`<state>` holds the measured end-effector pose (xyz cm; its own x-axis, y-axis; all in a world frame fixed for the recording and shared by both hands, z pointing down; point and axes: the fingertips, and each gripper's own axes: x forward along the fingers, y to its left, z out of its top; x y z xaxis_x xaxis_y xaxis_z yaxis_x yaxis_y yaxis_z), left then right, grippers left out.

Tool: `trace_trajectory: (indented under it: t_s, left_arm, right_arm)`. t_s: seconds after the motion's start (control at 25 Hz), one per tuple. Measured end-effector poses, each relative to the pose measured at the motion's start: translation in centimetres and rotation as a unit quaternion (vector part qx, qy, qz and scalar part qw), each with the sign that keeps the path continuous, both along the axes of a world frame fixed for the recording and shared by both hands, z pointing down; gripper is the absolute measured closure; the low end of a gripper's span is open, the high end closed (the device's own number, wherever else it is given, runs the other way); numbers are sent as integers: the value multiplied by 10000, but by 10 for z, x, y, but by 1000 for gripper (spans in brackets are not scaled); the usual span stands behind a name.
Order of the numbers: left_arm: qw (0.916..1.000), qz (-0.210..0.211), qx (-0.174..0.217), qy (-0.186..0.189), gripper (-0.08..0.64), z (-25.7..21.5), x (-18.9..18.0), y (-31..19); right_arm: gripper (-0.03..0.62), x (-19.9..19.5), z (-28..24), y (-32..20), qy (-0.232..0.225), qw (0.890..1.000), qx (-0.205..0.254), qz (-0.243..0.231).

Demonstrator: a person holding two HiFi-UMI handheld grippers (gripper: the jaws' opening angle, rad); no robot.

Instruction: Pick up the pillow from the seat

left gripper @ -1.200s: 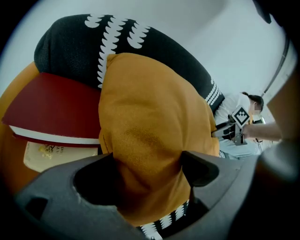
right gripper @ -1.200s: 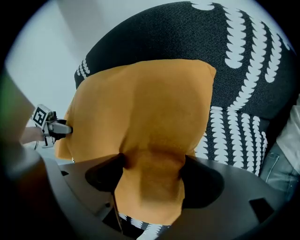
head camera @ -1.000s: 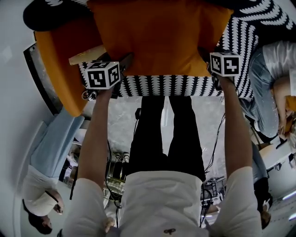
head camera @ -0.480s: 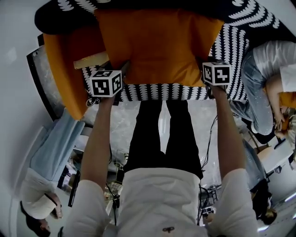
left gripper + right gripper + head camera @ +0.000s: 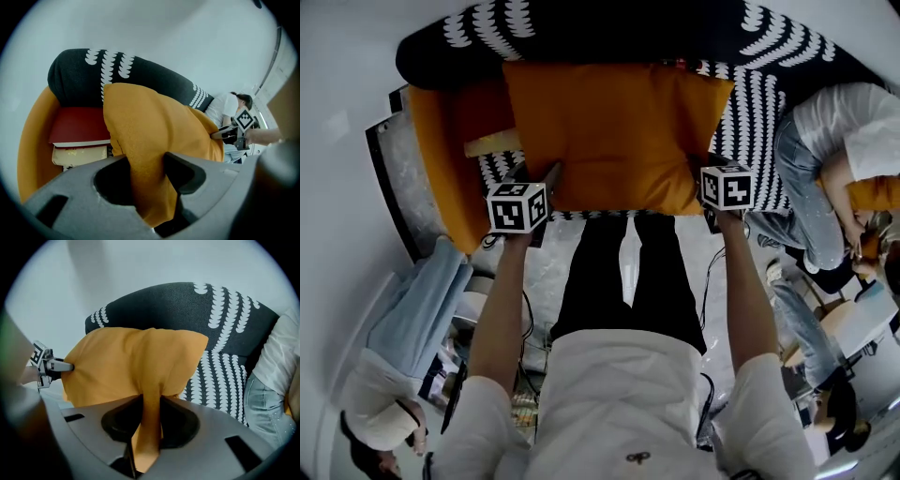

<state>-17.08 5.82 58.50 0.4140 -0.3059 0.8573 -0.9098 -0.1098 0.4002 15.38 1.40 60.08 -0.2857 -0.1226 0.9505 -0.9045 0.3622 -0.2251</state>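
While both tools are clenched on the pillow [image 5: 614, 136], I treat the load as shared between two grip points. My left tool [image 5: 146, 169] has just been closing, and a thick fold of the orange cover sits pinched between its jaws. My right tool [image 5: 151, 414] has just been closing as well, with a narrower fold of the same cover clamped between its jaws. From the head view, each tool holds one near corner: the left at the near-left corner, the right at the near-right corner. The pillow therefore lies ahead of both tools, its long axis running side to side from one grip to the other, and neither hand is nearer than the other. It hangs over the patterned seat [image 5: 755, 141], its body in front of the dark backrest [image 5: 187, 301]. I judge it mostly clear of the cushion, though I cannot tell whether the far edge touches anything. Just left of the pillow, a red book [image 5: 77, 124] lies on a pale book [image 5: 79, 154] inside the orange side wall [image 5: 441, 169]. A seated person [image 5: 830, 141] occupies the right of the seat, near the right tool. The coming move calls for both tools to rise together and level, drawn toward me. If one leads, the long axis tilts and the slack cover may slip from the thinner right-hand pinch.
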Motion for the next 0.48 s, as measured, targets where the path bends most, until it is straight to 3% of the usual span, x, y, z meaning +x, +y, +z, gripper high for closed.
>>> trace_trajectory:
  t_s: [0.48]
  left_arm:
    - [9990, 103, 407, 179, 373, -87, 10, 24]
  right_arm:
    - [526, 13, -95, 33, -57, 9983, 507, 276]
